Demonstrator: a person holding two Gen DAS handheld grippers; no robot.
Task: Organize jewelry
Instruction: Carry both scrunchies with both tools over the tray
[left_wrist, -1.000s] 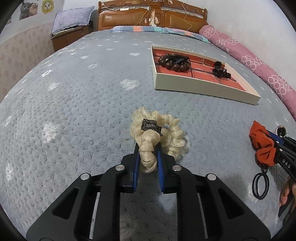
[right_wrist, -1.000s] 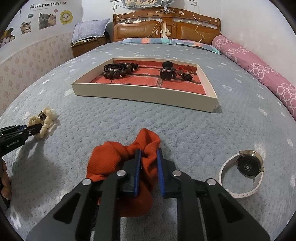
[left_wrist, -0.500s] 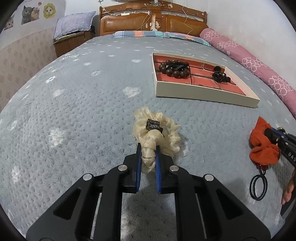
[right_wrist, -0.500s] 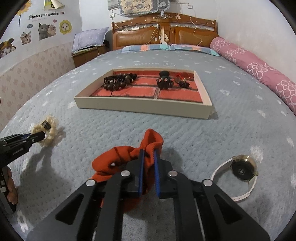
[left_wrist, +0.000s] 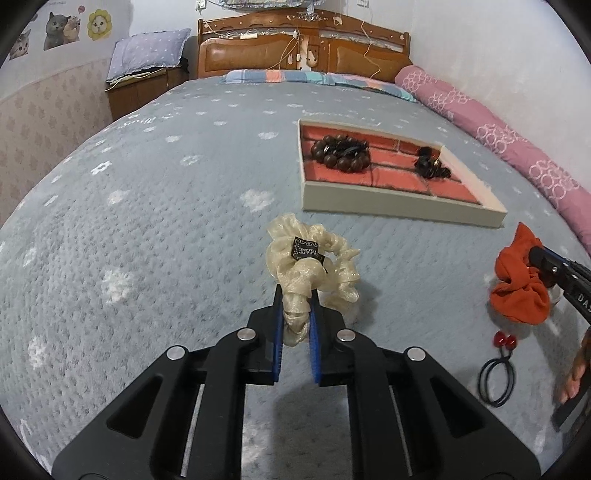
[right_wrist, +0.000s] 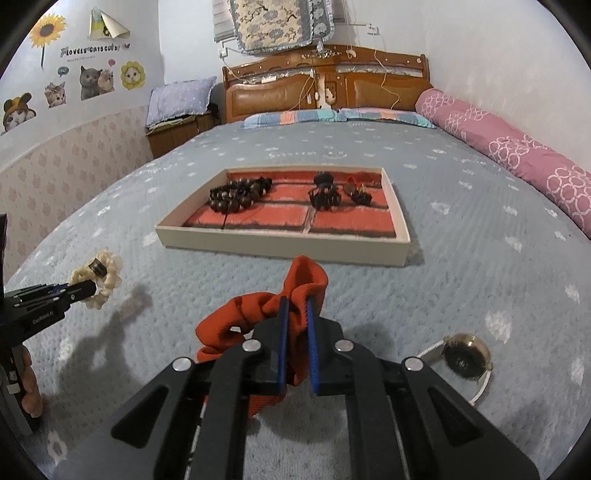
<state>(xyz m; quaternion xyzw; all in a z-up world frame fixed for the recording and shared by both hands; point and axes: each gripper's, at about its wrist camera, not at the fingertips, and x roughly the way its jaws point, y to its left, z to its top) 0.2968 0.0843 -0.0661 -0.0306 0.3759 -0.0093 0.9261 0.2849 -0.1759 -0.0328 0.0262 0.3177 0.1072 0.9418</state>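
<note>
Our left gripper (left_wrist: 295, 314) is pinched tight on the cream scrunchie (left_wrist: 310, 266), which we hold up off the bed (left_wrist: 147, 240). Our right gripper (right_wrist: 295, 321) is squeezed shut on the orange scrunchie (right_wrist: 258, 317), off the bed too. The tray (right_wrist: 280, 242) lies straight ahead of the right gripper, long side facing us, with empty front boxes. For the left gripper it sits ahead and off to the right, so the right one looks nearer. Inside are dark beads (right_wrist: 236, 194) and a black claw clip (right_wrist: 324, 192). The cream scrunchie's black tag (left_wrist: 308, 253) has writing too small to read. The wall sticker (right_wrist: 90, 49) says "LOVELY CATS CLUB".
</note>
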